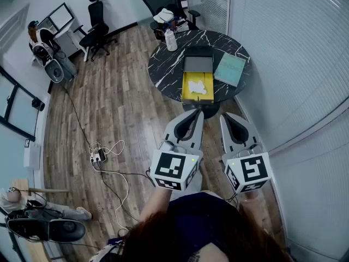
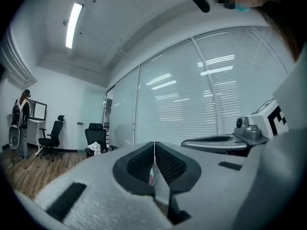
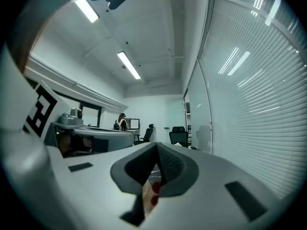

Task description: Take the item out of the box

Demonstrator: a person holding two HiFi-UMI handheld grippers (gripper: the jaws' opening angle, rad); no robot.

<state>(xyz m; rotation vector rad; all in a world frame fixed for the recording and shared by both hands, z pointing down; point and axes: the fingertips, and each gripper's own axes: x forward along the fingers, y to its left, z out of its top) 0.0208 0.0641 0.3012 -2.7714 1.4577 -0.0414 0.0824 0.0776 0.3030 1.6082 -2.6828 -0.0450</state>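
Observation:
An open box (image 1: pixel 197 79) lies on the round black marble table (image 1: pixel 163 67) in the head view, its yellow inside holding a white item (image 1: pixel 198 87), with the dark lid part at the far end. A pale green flat piece (image 1: pixel 230 69) lies to its right. My left gripper (image 1: pixel 197 114) and right gripper (image 1: pixel 226 117) are held side by side short of the table, tips pointing toward it. Both are shut with nothing between the jaws. In the left gripper view the left gripper (image 2: pixel 154 147) tips meet; in the right gripper view the right gripper (image 3: pixel 157 150) tips meet too.
A white bottle (image 1: pixel 170 40) stands at the table's far left edge. Office chairs (image 1: pixel 97 26) and a second chair (image 1: pixel 163 1) stand beyond. Cables and a power strip (image 1: pixel 98 157) lie on the wood floor at left. A blinded glass wall (image 1: pixel 294 64) runs along the right.

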